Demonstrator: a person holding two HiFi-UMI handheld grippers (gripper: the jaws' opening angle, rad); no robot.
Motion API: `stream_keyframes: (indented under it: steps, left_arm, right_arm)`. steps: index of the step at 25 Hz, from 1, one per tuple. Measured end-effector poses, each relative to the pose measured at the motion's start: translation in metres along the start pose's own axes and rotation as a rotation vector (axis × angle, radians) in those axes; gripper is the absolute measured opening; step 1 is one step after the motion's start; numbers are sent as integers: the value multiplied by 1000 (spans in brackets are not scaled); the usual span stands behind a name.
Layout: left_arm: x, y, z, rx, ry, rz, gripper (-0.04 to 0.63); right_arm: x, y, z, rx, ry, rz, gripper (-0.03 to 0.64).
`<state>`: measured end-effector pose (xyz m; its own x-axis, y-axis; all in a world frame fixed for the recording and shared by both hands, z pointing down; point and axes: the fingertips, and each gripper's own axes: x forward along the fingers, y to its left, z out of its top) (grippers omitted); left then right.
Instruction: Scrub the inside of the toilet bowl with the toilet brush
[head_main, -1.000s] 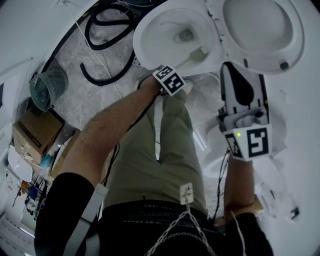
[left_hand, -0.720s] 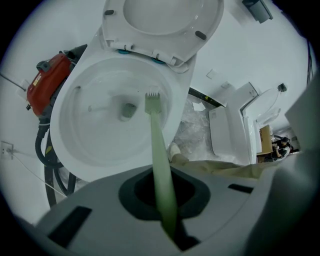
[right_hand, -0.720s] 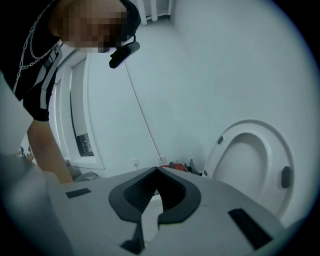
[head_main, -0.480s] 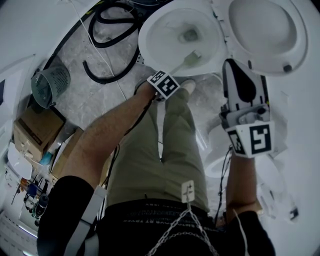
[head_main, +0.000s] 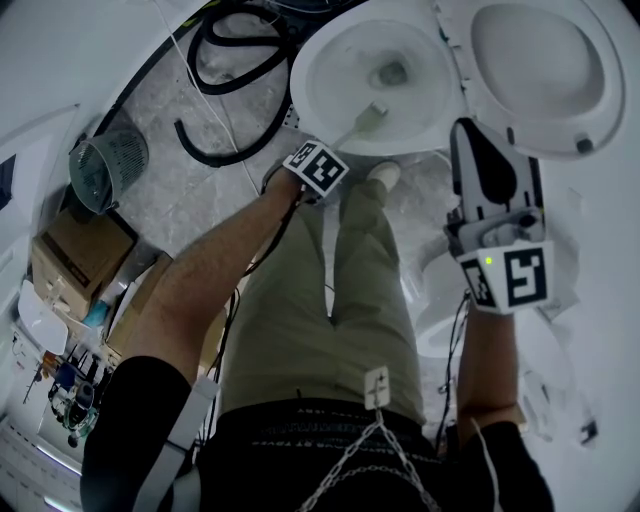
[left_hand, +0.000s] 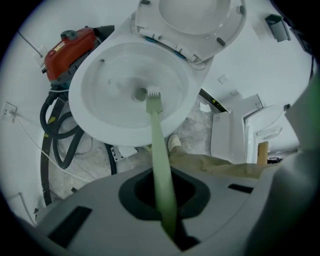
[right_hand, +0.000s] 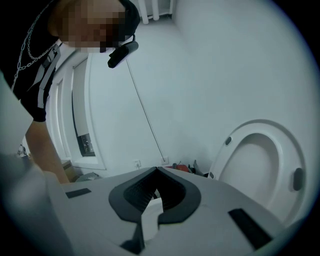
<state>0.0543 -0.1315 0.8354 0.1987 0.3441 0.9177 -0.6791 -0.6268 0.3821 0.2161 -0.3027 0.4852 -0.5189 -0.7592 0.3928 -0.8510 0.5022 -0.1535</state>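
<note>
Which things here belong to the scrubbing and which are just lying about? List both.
Job: toilet brush, toilet bowl, left gripper holding the brush.
Lying about: black hose, mesh bin, cardboard box, red machine.

No legible text or numbers; only coded square markers on left gripper (head_main: 335, 150) and right gripper (head_main: 470, 135)

The toilet brush (head_main: 368, 117) reaches into the toilet bowl (head_main: 306, 90), its head beside the drain. The raised seat (head_main: 540, 55) stands right of the bowl; hoses (head_main: 213, 160) lie on the floor left of it, with a basket (head_main: 108, 165) farther left.
</note>
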Motion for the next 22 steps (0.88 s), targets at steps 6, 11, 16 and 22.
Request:
stream_keyframes:
  steps: [6,11,16,22]
  left_arm:
    - [-5,24,-2,-129,-14,9,0]
    - [-14,39,2,-233,-33,-11,0]
    - [-24,57,11,-315,-87,-1,0]
    - [-30,70,22,-387,-146,29,0]
  right_arm:
    - [4,3,-2,-2,6,9,3]
    - [8,3,-2,-1,10,11,3]
    - [9,4,-4,8,12,17,3]
    - [6,-1,-8,17,25,13,3]
